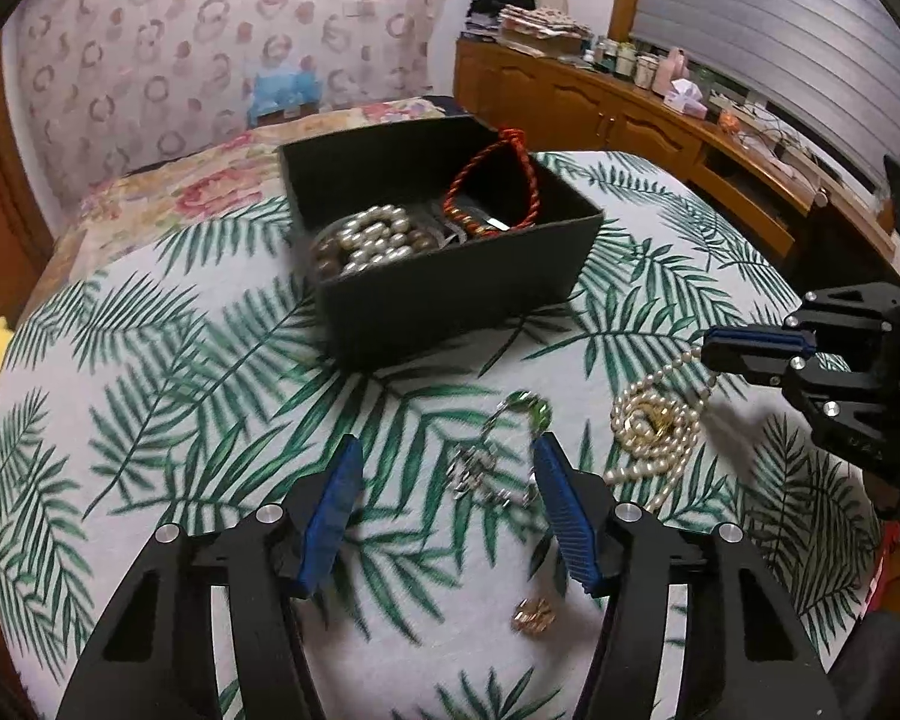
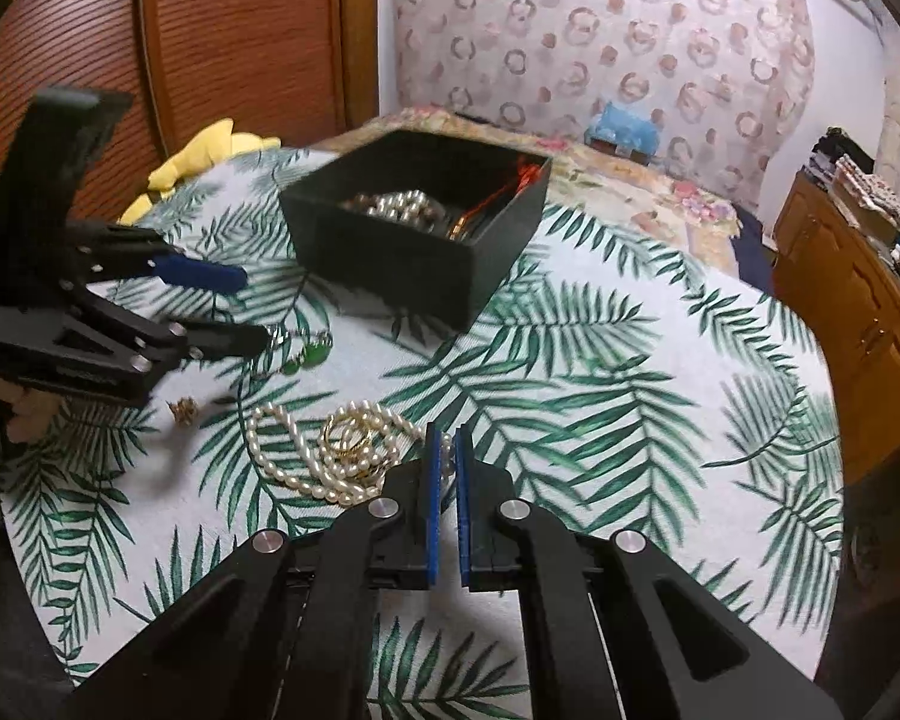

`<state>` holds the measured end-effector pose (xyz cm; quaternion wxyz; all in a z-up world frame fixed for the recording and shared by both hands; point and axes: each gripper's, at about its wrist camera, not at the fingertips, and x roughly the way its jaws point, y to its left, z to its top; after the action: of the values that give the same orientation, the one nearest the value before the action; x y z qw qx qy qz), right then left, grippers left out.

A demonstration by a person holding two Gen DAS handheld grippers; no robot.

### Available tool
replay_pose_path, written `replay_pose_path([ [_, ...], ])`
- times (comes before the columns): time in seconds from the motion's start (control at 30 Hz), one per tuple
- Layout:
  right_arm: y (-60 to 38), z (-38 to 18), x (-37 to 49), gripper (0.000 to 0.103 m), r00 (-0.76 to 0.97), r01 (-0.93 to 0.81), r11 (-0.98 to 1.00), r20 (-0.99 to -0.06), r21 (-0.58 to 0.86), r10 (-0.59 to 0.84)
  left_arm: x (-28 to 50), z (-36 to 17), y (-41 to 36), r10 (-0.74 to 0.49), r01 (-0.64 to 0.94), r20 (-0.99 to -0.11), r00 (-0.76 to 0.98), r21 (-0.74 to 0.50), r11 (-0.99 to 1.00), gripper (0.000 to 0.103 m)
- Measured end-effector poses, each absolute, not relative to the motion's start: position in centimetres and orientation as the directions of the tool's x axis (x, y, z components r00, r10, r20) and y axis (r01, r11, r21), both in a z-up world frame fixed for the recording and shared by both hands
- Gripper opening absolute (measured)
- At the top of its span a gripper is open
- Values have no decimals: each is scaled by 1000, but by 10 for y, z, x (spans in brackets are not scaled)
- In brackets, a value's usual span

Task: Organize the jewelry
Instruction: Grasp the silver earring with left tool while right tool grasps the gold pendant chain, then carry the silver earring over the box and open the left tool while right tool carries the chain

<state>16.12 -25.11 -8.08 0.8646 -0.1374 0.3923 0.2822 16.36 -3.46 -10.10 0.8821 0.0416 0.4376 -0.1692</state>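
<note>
A black box (image 1: 450, 294) at the far side of the leaf-print table holds pearls and a red cord bracelet (image 1: 510, 180). My left gripper (image 1: 447, 444) is open and straddles a silver chain with green stones (image 1: 486, 468) that lies on the cloth; its pads do not press on it. A small gold piece (image 1: 531, 615) lies nearer to me. To the right, a coiled pearl necklace (image 1: 654, 426) rests on the cloth. My right gripper (image 2: 447, 432) is shut on one strand of the pearl necklace (image 2: 306, 462), beside gold rings (image 2: 354, 438).
The leaf-print cloth (image 2: 600, 396) covers a round table. A yellow object (image 2: 210, 150) sits at its far left edge by a wooden door. A bed with a floral cover (image 1: 210, 186) lies behind it, and a cluttered wooden sideboard (image 1: 630, 114) runs along the right.
</note>
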Motion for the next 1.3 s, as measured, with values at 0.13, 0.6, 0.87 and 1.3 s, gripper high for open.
replay_pose_path([
  [0.13, -257, -71, 160, 5, 552, -589, 808, -738, -15, 389, 172, -102, -46, -261, 365, -796, 547, -53, 929, 35],
  [0.6, -262, -57, 157, 5, 572, -586, 810, -714, -11, 404, 173, -107, -54, -259, 400, -800, 541, -26, 916, 2],
  [0.87, -258, -34, 155, 5, 598, -595, 804, -674, -10, 434, 157, -66, -45, -300, 382, -727, 618, -56, 923, 2],
  [1.3, -246, 21, 147, 5, 659, -617, 785, -585, -61, 473, 141, -10, -41, -334, 386, -629, 702, -58, 921, 2],
])
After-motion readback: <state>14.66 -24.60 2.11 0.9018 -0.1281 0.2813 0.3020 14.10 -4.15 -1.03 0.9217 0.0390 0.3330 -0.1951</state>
